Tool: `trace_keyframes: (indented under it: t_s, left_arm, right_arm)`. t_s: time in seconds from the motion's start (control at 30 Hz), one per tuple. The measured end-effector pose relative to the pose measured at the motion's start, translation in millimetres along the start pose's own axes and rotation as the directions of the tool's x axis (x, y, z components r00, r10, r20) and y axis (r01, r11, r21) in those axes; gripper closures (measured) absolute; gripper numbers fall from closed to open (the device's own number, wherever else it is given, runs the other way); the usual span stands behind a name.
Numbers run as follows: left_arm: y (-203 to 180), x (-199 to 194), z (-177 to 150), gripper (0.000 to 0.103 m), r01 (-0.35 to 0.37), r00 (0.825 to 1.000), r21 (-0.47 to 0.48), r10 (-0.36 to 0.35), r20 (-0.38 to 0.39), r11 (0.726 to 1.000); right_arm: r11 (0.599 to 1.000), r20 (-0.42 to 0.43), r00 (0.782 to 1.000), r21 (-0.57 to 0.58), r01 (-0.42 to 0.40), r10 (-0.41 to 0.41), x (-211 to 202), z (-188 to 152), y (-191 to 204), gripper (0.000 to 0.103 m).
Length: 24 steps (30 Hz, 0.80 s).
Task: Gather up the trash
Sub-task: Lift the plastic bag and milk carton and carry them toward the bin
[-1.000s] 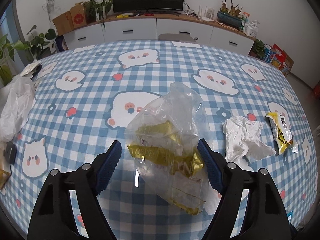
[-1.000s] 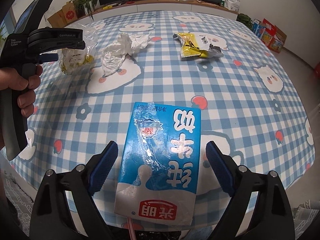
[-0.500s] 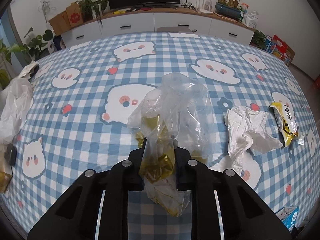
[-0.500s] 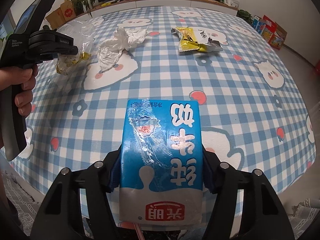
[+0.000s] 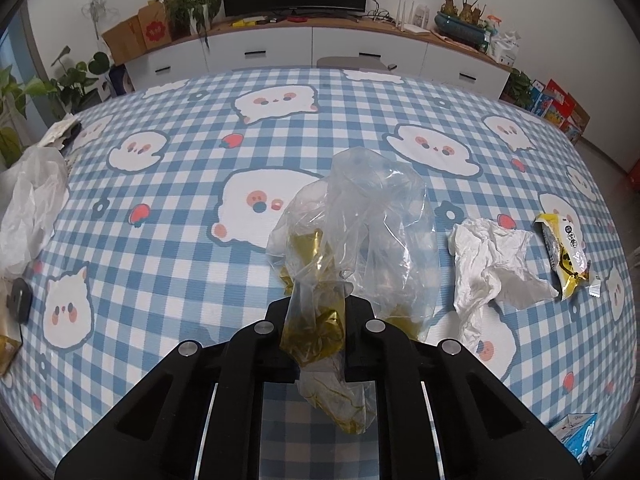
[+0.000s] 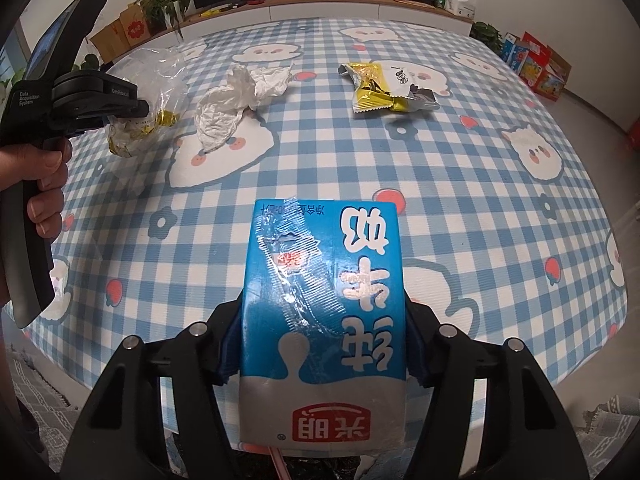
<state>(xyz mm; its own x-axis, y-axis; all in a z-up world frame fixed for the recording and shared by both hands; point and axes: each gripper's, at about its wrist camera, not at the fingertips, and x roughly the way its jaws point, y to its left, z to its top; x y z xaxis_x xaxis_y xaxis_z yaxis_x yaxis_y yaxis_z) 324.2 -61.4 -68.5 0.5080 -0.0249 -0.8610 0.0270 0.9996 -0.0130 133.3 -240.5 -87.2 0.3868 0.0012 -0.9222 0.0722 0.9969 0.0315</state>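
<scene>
My left gripper (image 5: 318,312) is closing on a clear plastic bag (image 5: 372,220) with gold wrapper scraps inside; its pads pinch the bag's lower part, just above the table. The right wrist view shows that gripper (image 6: 136,110) at the left, held by a hand (image 6: 44,184), with the bag (image 6: 160,68) bulging behind it. My right gripper (image 6: 324,340) is shut on a blue and white milk carton (image 6: 326,280) at the table's near edge, pads pressing both its sides. A crumpled white tissue (image 5: 492,264) and a yellow snack wrapper (image 5: 564,248) lie loose on the cloth.
The table wears a blue checked cloth (image 5: 168,272) with cartoon prints. A white plastic bag (image 5: 32,204) and a small black object (image 5: 20,300) sit at its left edge. Beyond the table stand white cabinets (image 5: 280,52), a TV, plants and boxes.
Both grippers went from wide open to shut: the left pinched the plastic bag, which bunched upward, and the right clamped the milk carton. Neither hand shifted.
</scene>
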Motion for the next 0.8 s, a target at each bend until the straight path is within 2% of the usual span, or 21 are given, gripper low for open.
trace_keyframes:
  t_s: [0.43, 0.8]
  left_arm:
    - [6, -32, -7, 0.092, 0.028, 1.0, -0.019, -0.028, 0.008, 0.999]
    - [3, -67, -39, 0.092, 0.051, 0.999, -0.036, -0.051, 0.003, 0.998]
  right_arm:
    - [1.0, 0.045, 0.999, -0.004, -0.021, 0.021, -28, 3, -2, 0.043]
    - [1.0, 0.087, 0.996, -0.004, -0.03, 0.031, -47, 4, -5, 0.043]
